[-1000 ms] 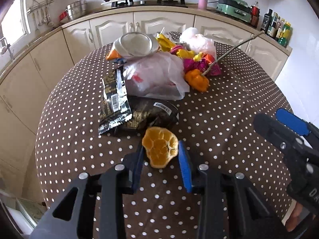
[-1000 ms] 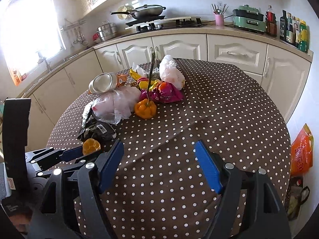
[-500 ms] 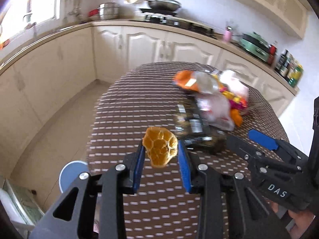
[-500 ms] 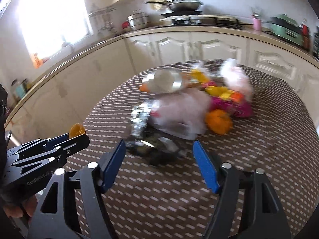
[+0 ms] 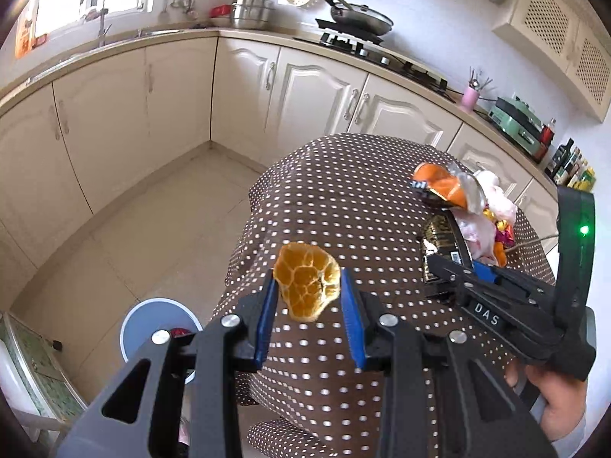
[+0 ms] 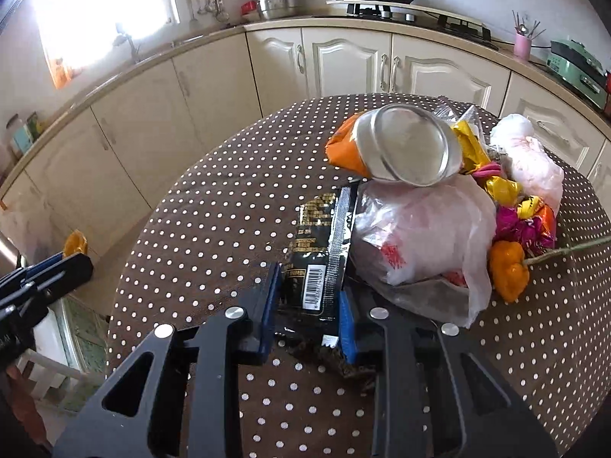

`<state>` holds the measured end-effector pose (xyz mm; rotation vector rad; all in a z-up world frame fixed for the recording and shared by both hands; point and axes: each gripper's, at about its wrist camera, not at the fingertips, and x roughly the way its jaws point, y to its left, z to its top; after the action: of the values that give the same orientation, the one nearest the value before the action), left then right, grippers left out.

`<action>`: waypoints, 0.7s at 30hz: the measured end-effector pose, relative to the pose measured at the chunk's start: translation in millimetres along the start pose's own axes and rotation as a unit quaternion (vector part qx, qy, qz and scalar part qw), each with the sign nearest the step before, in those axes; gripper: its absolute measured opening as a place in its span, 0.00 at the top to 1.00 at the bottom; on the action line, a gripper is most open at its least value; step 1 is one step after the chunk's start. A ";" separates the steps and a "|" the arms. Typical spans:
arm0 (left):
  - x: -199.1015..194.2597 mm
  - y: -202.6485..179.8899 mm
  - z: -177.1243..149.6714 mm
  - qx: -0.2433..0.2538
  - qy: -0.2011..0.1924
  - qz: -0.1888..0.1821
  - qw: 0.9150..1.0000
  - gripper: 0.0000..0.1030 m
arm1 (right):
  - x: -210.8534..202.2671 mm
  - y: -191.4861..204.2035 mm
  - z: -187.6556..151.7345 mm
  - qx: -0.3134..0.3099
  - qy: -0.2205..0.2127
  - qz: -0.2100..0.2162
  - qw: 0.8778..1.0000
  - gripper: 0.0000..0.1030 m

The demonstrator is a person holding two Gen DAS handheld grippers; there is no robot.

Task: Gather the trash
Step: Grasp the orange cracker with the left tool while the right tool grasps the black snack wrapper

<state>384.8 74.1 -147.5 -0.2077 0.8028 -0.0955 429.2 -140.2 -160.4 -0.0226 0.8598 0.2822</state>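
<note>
A piece of orange peel (image 5: 307, 282) hangs past the table's edge, above the floor, with my left gripper (image 5: 307, 294) shut on it. Below and to the left stands a blue-rimmed bin (image 5: 131, 328) on the floor. In the right wrist view my right gripper (image 6: 309, 297) is closing its jaws on a black snack packet (image 6: 317, 259) that lies on the dotted table (image 6: 214, 229); both blue pads touch the packet's sides. The left gripper (image 6: 57, 263) with the peel (image 6: 75, 243) shows at that view's left edge.
Behind the packet lies a heap: a clear plastic bag (image 6: 427, 229), a tipped metal bowl (image 6: 404, 149), an orange packet (image 6: 343, 149), coloured sweet wrappers (image 6: 527, 225) and a small orange pepper (image 6: 508, 267). Kitchen cabinets (image 5: 152, 95) run round the room.
My left gripper carried the peel leftwards off the table, out over the floor near the bin. My right gripper moved up to the black packet and narrowed its wide jaws onto it.
</note>
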 end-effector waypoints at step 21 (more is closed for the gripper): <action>-13.5 171.5 -27.0 -0.116 0.001 0.065 0.991 0.69 | 27.2 200.2 -10.4 -0.130 0.014 0.173 0.976 0.96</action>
<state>357.0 239.7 -194.2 -0.3746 0.8274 0.1208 387.4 57.5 -168.9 -0.1221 0.8474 0.7221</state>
